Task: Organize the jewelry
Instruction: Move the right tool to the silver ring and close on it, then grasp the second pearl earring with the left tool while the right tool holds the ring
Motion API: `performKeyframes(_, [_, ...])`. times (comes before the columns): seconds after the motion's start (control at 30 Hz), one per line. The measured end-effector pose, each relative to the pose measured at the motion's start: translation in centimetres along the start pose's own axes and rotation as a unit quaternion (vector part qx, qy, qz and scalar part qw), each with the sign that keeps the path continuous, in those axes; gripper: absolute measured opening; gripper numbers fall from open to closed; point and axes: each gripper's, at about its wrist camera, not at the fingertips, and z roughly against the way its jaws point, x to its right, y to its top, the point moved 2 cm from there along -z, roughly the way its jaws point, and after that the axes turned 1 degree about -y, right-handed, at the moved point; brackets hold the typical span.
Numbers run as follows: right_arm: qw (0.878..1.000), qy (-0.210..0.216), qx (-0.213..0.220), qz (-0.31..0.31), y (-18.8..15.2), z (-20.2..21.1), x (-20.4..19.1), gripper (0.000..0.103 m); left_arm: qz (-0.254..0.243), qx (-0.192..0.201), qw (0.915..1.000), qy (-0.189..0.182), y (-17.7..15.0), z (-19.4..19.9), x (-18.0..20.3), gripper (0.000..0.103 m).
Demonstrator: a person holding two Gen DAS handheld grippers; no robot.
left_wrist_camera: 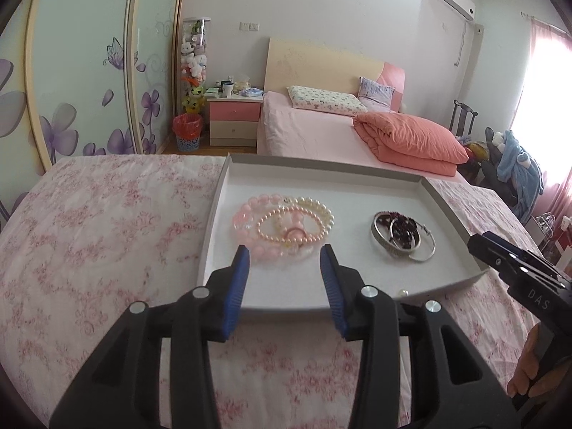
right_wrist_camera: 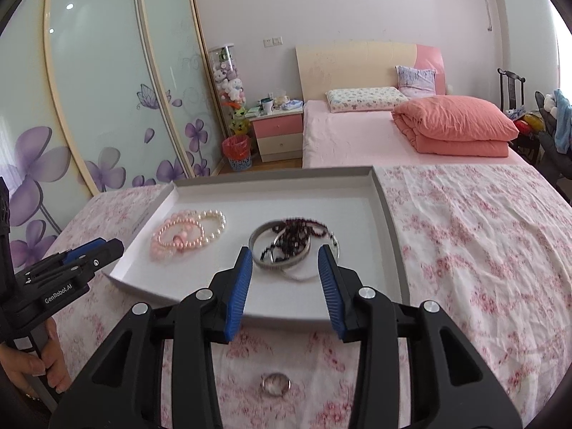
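Pink floral cloth covers the table in this bedroom, and on it sits a shallow white tray holding the jewelry. Inside, toward its left half, pink and cream bead bracelets lie looped over one another; well apart from them, toward the right half, silver bangles are tangled with a dark beaded strand. One silver ring lies outside the tray on the cloth, near the table's front edge, and a small pearl sits just beside the tray's near rim.

Both tools hang over that near rim with nothing between their blue pads: the left tool has its jaws spread in front of the pink beads, the right tool spread in front of the bangles. A hand grips the left tool's handle.

Judging by this, most pieces are already gathered and roughly sorted into two groups. What seems left is bringing in the stray ring and pearl, and perhaps untangling the bangle heap.
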Motion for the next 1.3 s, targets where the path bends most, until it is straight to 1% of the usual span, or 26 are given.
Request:
performKeyframes(0.27, [0.998, -0.002, -0.057, 0.011, -3.8, 0.8, 0.0, 0.04, -0.021, -0.025, 0.9994, -0.013, -3.5, 1.6, 0.7, 0.048])
performKeyframes(0.47, [0.994, -0.003, -0.107, -0.002, -6.6, 1.0, 0.9, 0.04, -0.035, -0.063, 0.9974, -0.009, -6.7, 1.8, 0.7, 0.052])
performKeyframes(0.67, [0.993, -0.013, -0.118, 0.005, -7.8, 1.4, 0.7, 0.04, -0.036, -0.082, 0.9959, -0.007, -7.9, 1.9, 0.3, 0.054])
performKeyframes(0.77, [0.992, -0.017, -0.121, 0.016, -7.6, 1.1, 0.2, 0.04, -0.039, -0.085, 0.9956, -0.005, -8.0, 1.8, 0.3, 0.056])
performKeyframes(1.07, [0.99, -0.042, -0.121, 0.067, -6.9, -0.9, -1.8, 0.041, -0.035, -0.103, 0.9941, -0.003, -8.0, 1.1, 0.2, 0.057])
performKeyframes(1.1, [0.989, -0.041, -0.121, 0.068, -6.8, -0.9, -1.8, 0.039, -0.035, -0.104, 0.9939, -0.003, -8.0, 1.1, 0.2, 0.057])
performKeyframes(1.13, [0.989, -0.041, -0.12, 0.07, -6.7, -1.0, -1.9, 0.03, -0.036, -0.106, 0.9937, -0.002, -8.0, 1.0, 0.2, 0.057])
performKeyframes(1.17, [0.989, -0.04, -0.119, 0.074, -6.6, -1.0, -2.0, 0.024, -0.037, -0.106, 0.9936, -0.001, -8.0, 1.0, 0.3, 0.057])
performKeyframes(1.3, [0.989, -0.047, -0.119, 0.07, -6.8, -0.6, -1.6, 0.023, -0.05, -0.103, 0.9934, 0.0, -8.0, 1.1, 1.0, 0.057])
